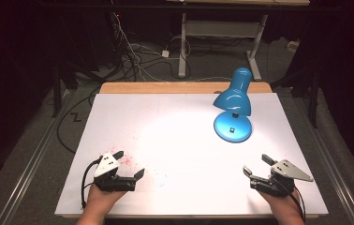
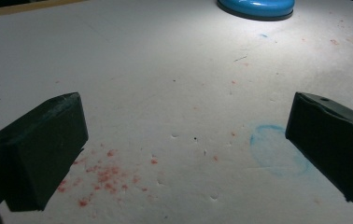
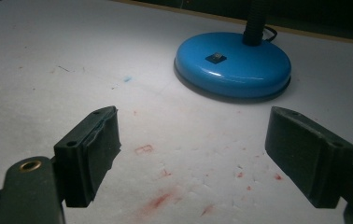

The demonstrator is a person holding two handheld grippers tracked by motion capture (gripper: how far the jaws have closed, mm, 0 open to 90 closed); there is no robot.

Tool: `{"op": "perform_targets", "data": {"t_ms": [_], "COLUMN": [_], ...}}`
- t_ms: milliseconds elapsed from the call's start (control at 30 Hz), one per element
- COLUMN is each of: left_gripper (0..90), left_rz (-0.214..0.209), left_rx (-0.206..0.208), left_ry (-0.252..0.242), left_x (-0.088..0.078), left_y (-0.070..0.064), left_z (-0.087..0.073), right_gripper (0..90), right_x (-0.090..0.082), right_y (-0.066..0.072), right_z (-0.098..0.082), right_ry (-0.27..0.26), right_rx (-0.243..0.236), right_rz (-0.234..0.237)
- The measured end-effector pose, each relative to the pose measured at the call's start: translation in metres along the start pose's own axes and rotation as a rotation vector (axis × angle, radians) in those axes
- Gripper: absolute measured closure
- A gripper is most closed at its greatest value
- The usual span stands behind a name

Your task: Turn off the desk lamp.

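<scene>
Fingers (image 3: 310,158) of both grippers apart, empty; right gripper view alone shows lamp switch (image 3: 215,58).

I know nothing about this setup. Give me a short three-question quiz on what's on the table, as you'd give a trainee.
1. True or false: the blue desk lamp is lit and shines down on the white table top.
2. Which hand-held gripper is nearer the lamp's round base: A) the left hand-held gripper, B) the right hand-held gripper?
3. Fill in: neither hand-held gripper holds anything; the jaws of both stand ____.

Key
1. True: a bright pool of light lies under its shade.
2. B.
3. Open, with only the red-speckled table surface between them.
</scene>
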State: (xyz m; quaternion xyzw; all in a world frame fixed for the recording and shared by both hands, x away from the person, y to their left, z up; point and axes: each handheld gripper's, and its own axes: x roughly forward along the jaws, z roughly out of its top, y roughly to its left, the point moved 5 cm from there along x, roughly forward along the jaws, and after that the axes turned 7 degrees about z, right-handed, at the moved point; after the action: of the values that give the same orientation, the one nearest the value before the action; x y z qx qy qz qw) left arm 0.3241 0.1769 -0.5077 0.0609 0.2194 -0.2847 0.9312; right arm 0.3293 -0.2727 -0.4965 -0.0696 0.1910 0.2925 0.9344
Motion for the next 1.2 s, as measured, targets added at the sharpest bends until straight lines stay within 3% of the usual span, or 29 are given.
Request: {"op": "perform_targets", "data": {"t_ms": [767,1200], "left_gripper": [0.0,0.0], "left_rz": [0.003,0.002], "left_rx": [0.006,0.004], "left_ry": [0.006,0.003], "left_x": [-0.0001,-0.0003], "left_y": [0.0010,0.0011], "left_z": [-0.0004,-0.0002], "right_gripper": [72.5,88.9], "right_x": [-0.0004,-0.0004], "right_y": [0.0005,0.0001], "right_z": [-0.0017,-0.0022], "right_ry": [0.031,0.049], "right_rx": [0.012,0.008], "right_rz": [0.025,0.023]}}
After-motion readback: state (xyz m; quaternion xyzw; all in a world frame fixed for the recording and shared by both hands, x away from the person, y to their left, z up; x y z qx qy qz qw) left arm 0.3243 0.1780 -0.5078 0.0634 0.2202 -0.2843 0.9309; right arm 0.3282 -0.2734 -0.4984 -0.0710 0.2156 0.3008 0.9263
